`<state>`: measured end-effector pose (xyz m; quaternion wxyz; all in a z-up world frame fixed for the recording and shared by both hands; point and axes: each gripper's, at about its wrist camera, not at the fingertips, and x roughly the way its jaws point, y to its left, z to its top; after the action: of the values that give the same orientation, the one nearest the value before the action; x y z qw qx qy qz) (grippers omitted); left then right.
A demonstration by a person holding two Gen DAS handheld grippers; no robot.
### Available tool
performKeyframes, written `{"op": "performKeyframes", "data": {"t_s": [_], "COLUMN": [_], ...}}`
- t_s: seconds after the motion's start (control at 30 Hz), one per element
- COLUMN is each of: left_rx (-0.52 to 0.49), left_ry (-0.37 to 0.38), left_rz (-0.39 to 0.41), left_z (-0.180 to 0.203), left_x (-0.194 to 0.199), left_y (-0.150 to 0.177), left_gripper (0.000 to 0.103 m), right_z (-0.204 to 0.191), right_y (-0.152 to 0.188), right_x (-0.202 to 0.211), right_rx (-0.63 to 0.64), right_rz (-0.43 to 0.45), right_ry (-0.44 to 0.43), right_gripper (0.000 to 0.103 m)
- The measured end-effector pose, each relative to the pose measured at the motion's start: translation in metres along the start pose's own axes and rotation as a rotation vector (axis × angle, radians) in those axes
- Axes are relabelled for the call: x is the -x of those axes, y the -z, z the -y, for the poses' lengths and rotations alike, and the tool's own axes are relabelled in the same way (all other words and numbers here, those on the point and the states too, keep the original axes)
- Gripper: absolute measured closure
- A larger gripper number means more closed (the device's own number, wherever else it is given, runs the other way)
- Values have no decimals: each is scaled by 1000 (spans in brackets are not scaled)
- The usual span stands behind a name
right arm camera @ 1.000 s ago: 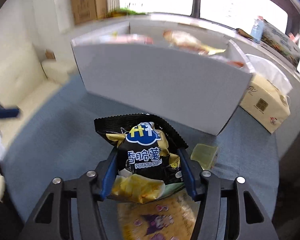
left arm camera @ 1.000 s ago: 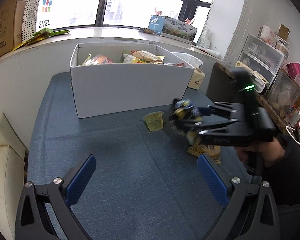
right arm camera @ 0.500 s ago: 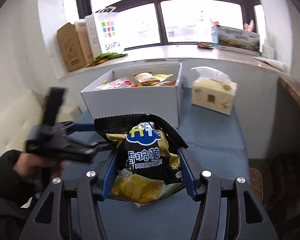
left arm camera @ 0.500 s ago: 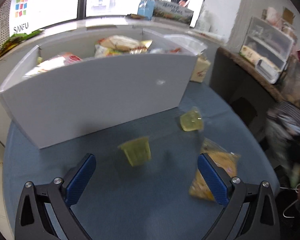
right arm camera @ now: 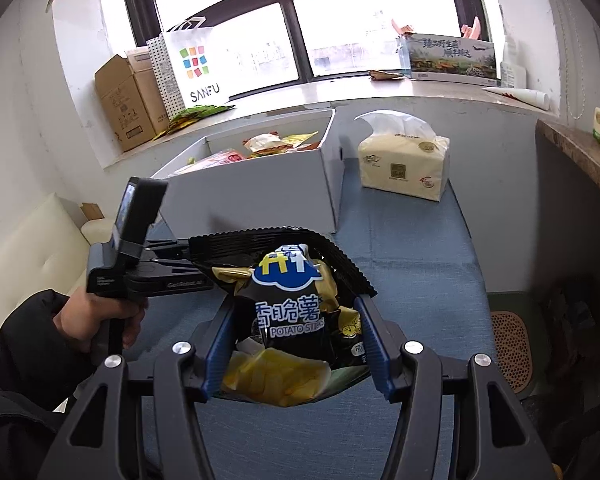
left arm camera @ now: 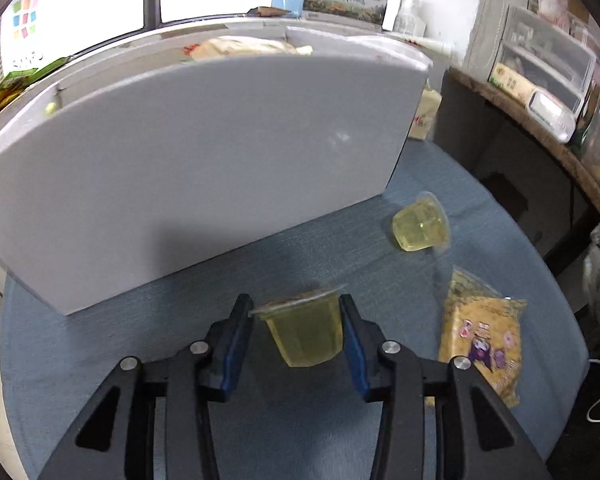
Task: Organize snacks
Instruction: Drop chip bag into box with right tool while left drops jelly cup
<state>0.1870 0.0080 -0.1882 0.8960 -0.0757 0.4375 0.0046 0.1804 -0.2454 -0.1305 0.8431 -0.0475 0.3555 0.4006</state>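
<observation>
My left gripper (left arm camera: 296, 310) is shut on a yellow jelly cup (left arm camera: 306, 332) just above the blue table, in front of the white snack box (left arm camera: 204, 168). A second jelly cup (left arm camera: 420, 228) lies on its side to the right, and a yellow snack bag (left arm camera: 480, 336) lies flat further right. My right gripper (right arm camera: 294, 320) is shut on a black potato sticks bag (right arm camera: 292, 312) and holds it up over the table. The box (right arm camera: 256, 196) with several snack packs inside shows behind it. The left gripper's body shows at the left of the right wrist view; its fingertips are hidden behind the bag.
A tissue pack (right arm camera: 404, 166) stands right of the box. A cardboard carton (right arm camera: 128, 104) and a SANFU paper bag (right arm camera: 192, 68) sit on the window sill. A cream sofa (right arm camera: 28, 248) is left of the table. Shelves with plastic drawers (left arm camera: 548, 60) stand at the right.
My left gripper has moved forward and down to the near jelly cup and closed on it. My right gripper has lifted the potato sticks bag and swung back from the box.
</observation>
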Motion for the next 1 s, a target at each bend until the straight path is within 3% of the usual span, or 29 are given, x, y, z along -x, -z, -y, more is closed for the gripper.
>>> {"op": "performKeyframes", "data": {"t_s": [0.37,0.6,0.77,1.0], "left_rx": [112,65,87,115], "left_ry": [117,69,64,13], "left_rz": [228,371,427,404], "left_z": [-36,-54,-77,-111], "left_x": [122,175,183,152], "left_y": [3,-38,-83,-139], "left_gripper": [56,56,56,56], "right_z": [-23,-44,-54,-72], "right_y": [-15,-73,-134,-207], "right_x": [-19,-34,-61,-101], "right_rx": [37,67,55,65], "right_rz": [2,74,106,130], "right_ry": [-58,-120,-137,-116], "right_gripper": [41,41,41,41]}}
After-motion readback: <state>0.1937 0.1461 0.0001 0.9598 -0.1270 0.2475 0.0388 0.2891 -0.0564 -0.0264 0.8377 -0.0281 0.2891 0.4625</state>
